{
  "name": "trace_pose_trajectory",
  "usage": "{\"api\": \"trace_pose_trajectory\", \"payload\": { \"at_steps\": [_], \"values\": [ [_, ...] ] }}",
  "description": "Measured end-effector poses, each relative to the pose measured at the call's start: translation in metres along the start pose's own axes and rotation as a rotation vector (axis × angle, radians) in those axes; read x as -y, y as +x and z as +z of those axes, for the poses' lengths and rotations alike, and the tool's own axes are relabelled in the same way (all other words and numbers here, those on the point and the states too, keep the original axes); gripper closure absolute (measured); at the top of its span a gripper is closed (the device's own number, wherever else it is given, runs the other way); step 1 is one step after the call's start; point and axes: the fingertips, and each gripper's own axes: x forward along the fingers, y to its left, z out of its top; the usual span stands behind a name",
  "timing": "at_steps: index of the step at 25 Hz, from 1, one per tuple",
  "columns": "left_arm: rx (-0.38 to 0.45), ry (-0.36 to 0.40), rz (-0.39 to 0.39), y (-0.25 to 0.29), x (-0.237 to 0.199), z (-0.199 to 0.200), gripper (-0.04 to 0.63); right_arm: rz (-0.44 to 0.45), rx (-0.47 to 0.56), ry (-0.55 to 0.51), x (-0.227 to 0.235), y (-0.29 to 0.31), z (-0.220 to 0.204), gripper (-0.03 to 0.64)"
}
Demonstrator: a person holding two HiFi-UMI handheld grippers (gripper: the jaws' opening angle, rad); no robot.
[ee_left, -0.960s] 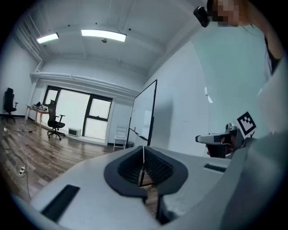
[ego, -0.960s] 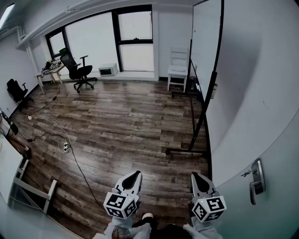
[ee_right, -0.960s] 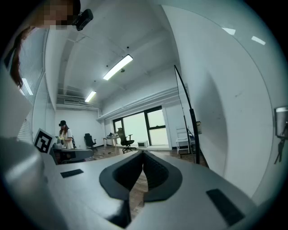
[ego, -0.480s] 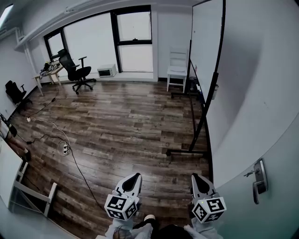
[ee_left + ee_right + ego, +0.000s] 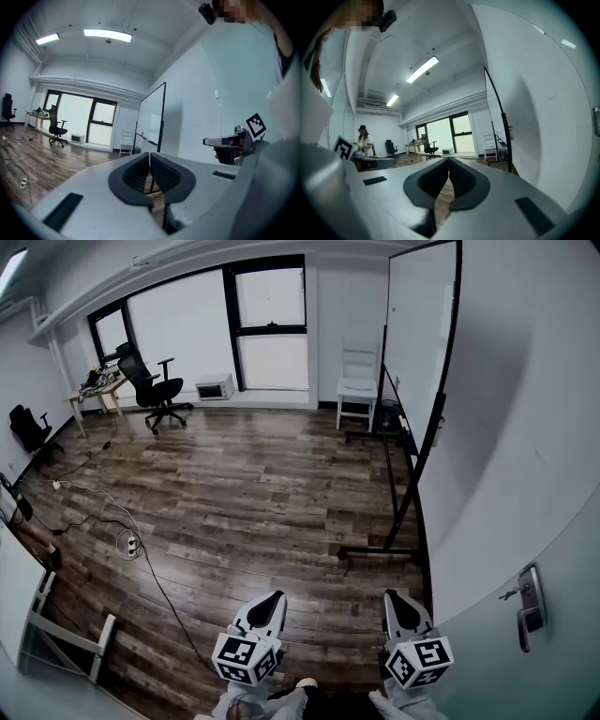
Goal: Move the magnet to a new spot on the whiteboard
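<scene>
Grippers first: your left gripper (image 5: 149, 155) has its two ribbed black pads pressed together with nothing between them. Your right gripper (image 5: 449, 160) is the same, closed flat on itself and empty. You hold both low in front of you, side by side and apart, pointing forward over the dark brown wood-plank floor (image 5: 244, 474).

A tall whiteboard in a black frame on a rolling stand (image 5: 419, 329) stands ahead on your right, close to the white wall. You see it almost edge-on from the head view, and both grippers are well apart from it. In the left gripper view a tiny red spot (image 5: 142, 133) sits low on the board's face, just above its tray. It is too small to tell whether that is the magnet.

At the board's far end stands a white wooden chair (image 5: 358, 371). Across the room, by the large dark-framed windows (image 5: 267, 324), you have a black office chair (image 5: 155, 381) next to a small desk (image 5: 94, 388). A white box-shaped appliance (image 5: 216, 385) sits on the floor under the glass.

A thin cable with a small coil (image 5: 129, 542) trails over the planks on your left. A silver lever door handle (image 5: 530, 610) shows on the pale door at your right. In the right gripper view a person in a dark cap and light top (image 5: 363, 138) stands far off to the left.
</scene>
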Motion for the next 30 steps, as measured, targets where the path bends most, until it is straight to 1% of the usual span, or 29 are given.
{"api": "trace_pose_trajectory", "payload": {
  "at_steps": [6, 13, 16, 19, 21, 24, 26, 30],
  "values": [
    [-0.021, 0.001, 0.003, -0.012, -0.023, -0.013, 0.58, 0.007, -0.017, 0.004, -0.023, 0.008, -0.017, 0.589],
    [-0.03, -0.015, 0.042, -0.013, -0.046, -0.02, 0.58, 0.033, -0.038, 0.01, -0.031, 0.03, -0.024, 0.589],
    [-0.014, -0.029, 0.068, -0.007, -0.06, -0.019, 0.578, 0.044, -0.039, 0.013, -0.032, 0.046, -0.025, 0.589],
    [-0.016, -0.037, 0.07, 0.008, -0.073, -0.018, 0.577, 0.053, -0.044, 0.013, -0.028, 0.068, -0.025, 0.589],
    [-0.022, -0.04, 0.071, 0.021, -0.081, -0.016, 0.554, 0.059, -0.047, 0.015, -0.024, 0.083, -0.024, 0.589],
    [-0.022, -0.044, 0.076, 0.041, -0.093, -0.012, 0.486, 0.062, -0.046, 0.013, -0.014, 0.108, -0.02, 0.589],
    [-0.024, -0.044, 0.085, 0.059, -0.105, -0.011, 0.461, 0.066, -0.047, 0.013, -0.006, 0.128, -0.018, 0.589],
    [-0.03, -0.052, 0.096, 0.099, -0.126, -0.004, 0.439, 0.07, -0.053, 0.016, 0.015, 0.168, -0.01, 0.589]
  ]
}}
